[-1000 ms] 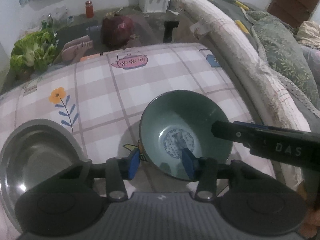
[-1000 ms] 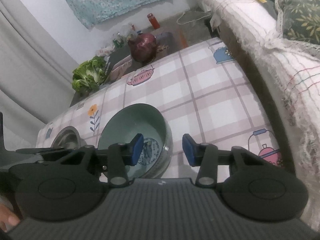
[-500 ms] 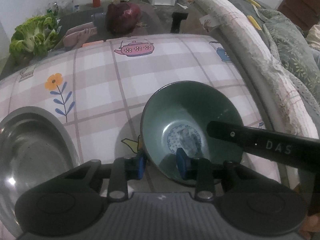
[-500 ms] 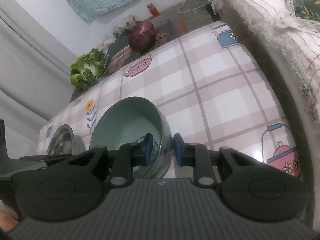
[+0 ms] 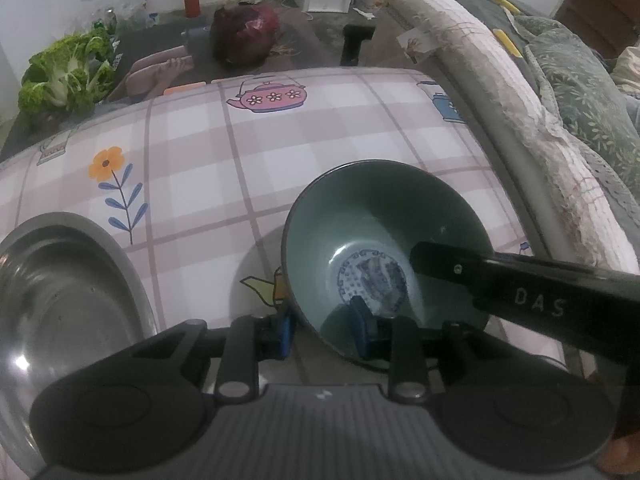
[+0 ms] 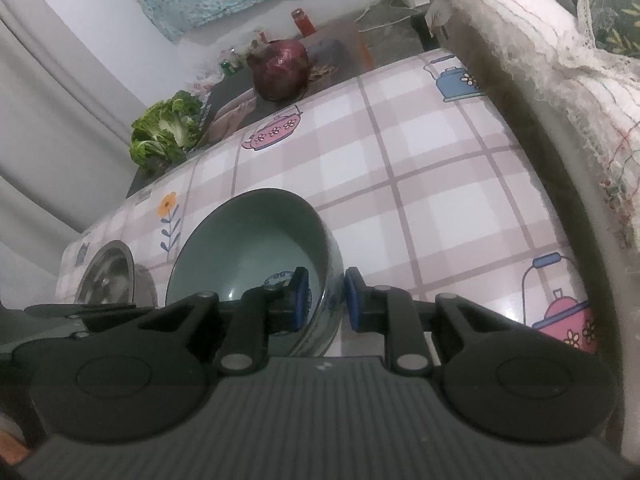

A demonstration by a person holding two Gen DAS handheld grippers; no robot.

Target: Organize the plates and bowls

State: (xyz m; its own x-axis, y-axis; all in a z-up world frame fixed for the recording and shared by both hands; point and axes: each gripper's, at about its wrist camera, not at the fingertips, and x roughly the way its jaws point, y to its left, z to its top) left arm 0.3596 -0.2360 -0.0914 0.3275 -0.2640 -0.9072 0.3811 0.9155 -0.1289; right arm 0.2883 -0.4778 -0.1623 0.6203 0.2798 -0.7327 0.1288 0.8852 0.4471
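Note:
A green bowl (image 5: 384, 220) with a blue pattern in its bottom stands on the checked tablecloth (image 5: 280, 152). My left gripper (image 5: 322, 330) is shut on its near rim, one blue pad outside the wall and one inside. My right gripper (image 6: 326, 300) is shut on the right side of the same bowl (image 6: 256, 240), again with the wall between its pads. In the left wrist view one black finger (image 5: 440, 264) of the right gripper reaches into the bowl from the right. A steel bowl (image 5: 60, 300) sits just left of the green one, also seen as the steel bowl (image 6: 108, 276).
A sofa edge with a white checked cover (image 5: 520, 100) runs close along the table's right side. Beyond the far table edge, on the floor, lie leafy greens (image 5: 64, 76), a red cabbage (image 5: 244, 34) and a red jar (image 5: 191, 0).
Both grippers have closed from open onto the green bowl's wall. The right gripper came down a little closer to the bowl.

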